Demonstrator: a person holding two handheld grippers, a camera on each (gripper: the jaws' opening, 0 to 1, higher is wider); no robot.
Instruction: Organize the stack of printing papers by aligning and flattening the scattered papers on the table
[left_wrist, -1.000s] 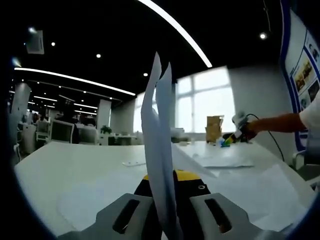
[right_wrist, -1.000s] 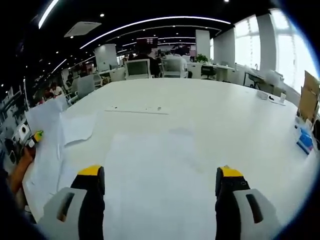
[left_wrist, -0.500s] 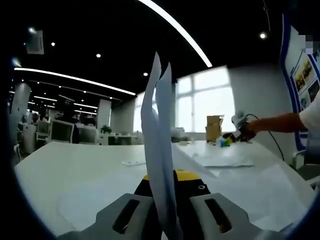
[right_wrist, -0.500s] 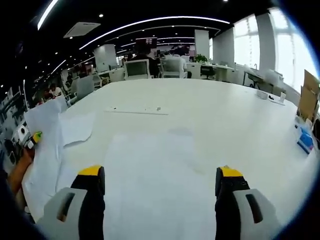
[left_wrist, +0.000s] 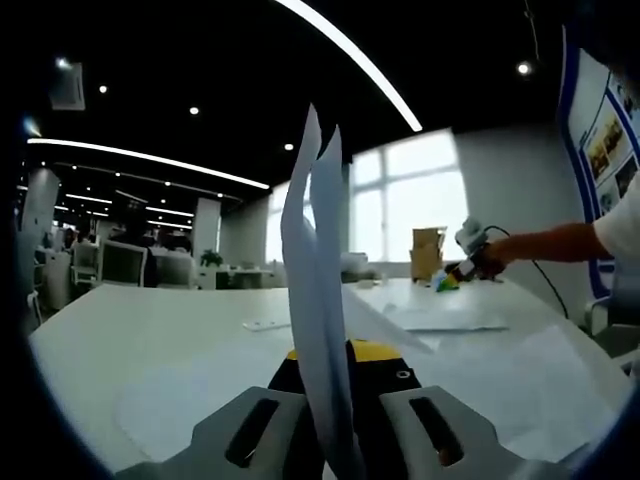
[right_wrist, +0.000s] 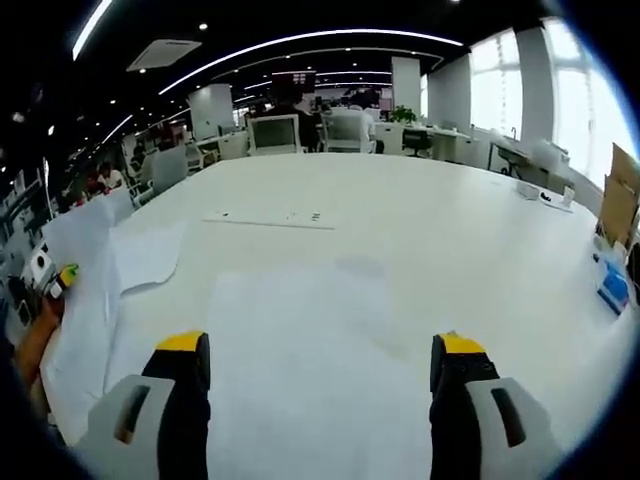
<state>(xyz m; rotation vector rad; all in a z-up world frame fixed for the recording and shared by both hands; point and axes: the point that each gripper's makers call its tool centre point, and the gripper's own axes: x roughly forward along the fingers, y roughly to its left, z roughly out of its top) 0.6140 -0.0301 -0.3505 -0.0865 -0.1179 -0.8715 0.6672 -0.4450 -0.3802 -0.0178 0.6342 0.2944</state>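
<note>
Big open office, long light strips overhead, and a wide white table (right_wrist: 400, 220) running down the middle. The left gripper (left_wrist: 330, 375) pinches a couple of paper sheets (left_wrist: 315, 290), standing them upright on edge between pressed-together jaws. More loose papers (left_wrist: 470, 370) lie scattered flat across the table beyond. The right gripper (right_wrist: 320, 365) hovers above one flat sheet (right_wrist: 310, 350), jaws spread wide, gripping nothing.

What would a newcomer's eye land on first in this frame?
The white sheets standing upright, pinched in the shut left gripper, dead centre of the left gripper view. Next, the open right gripper poised over a flat sheet on the big white table.
</note>
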